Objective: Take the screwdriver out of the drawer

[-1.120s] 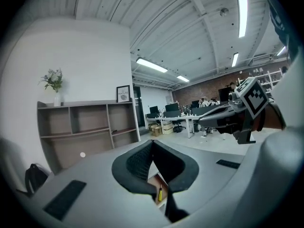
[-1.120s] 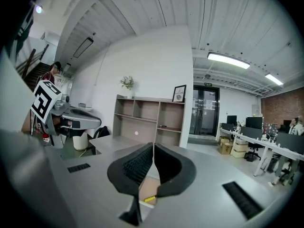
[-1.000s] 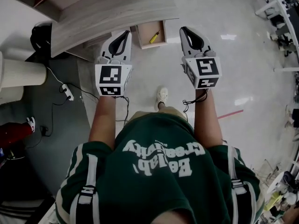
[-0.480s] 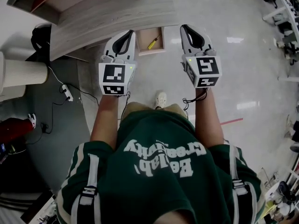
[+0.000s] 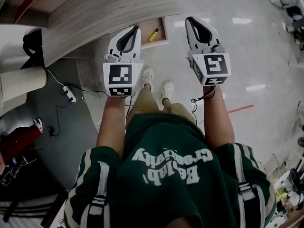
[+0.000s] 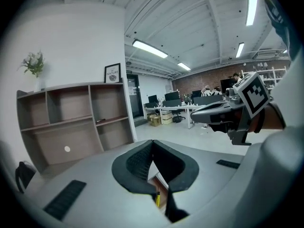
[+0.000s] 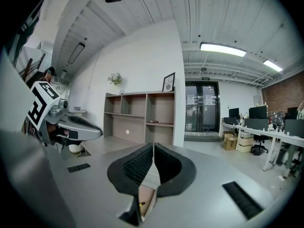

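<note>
Well, the largest thing ahead is the long pale-wood surface (image 5: 104,11), curving across the upper left of the head view, with glossy floor (image 5: 251,42) to its right. Under its edge a shallow drawer (image 5: 161,39) stands pulled out and open.

The person stands just short of it with a hand-held gripper in each hand, both held out in front at about the same height. The left hand-held gripper (image 5: 137,29) covers the drawer's left edge as seen from above. Its jaws are pressed together with nothing between them, and its own view looks down past the tips into the drawer. The right hand-held gripper (image 5: 188,20) sits off to the drawer's right, over bare floor, with its jaws likewise together and empty.

Smallest of all is the screwdriver (image 5: 154,33). It is yellow-handled and lies slantwise on the drawer bottom, apart from both tools.

To my eye this is the reach-in step: the drawer is already open and the tool is not yet touched. Next, one hand-held gripper needs its jaws spread, then lowered into the drawer so the pads straddle the handle crosswise, clear of the drawer walls. Then it can close and lift straight up. The left one looks the nearer, but which will be used I cannot say.
</note>
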The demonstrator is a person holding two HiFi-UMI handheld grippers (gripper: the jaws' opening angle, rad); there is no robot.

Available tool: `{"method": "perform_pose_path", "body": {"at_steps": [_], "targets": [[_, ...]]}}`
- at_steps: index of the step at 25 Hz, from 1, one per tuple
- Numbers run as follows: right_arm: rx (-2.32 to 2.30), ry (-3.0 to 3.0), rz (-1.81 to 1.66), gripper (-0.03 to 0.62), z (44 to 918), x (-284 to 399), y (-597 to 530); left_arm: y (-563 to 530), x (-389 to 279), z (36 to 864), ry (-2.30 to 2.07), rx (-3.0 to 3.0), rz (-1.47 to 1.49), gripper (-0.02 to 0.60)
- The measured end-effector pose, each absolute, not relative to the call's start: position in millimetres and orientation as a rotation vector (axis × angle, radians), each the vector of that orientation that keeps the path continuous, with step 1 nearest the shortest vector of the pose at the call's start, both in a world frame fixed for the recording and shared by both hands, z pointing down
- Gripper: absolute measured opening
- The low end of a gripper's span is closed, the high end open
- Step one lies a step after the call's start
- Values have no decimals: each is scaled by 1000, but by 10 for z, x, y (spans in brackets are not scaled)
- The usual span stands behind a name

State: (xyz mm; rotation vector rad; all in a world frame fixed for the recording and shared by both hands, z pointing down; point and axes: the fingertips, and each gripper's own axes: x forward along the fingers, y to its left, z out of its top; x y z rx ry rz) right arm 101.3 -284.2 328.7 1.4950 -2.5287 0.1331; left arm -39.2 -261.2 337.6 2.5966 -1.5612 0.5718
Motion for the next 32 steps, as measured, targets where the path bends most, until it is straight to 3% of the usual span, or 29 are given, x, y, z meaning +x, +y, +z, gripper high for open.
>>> {"method": "perform_pose_path", "body": {"at_steps": [16,27,32], "targets": [[1494,-2398,333,35,4456,993,-3030,-2862,-319,4928,-1309,2489,806,23],[1490,-2337,436,35,4948,917,-3028,-3010,-210,5789,-1254,2398,947,135],[1504,-2329,473,35,5063,902,-3028,-3092,-202,6122,-1244,2364,1009,150]]}}
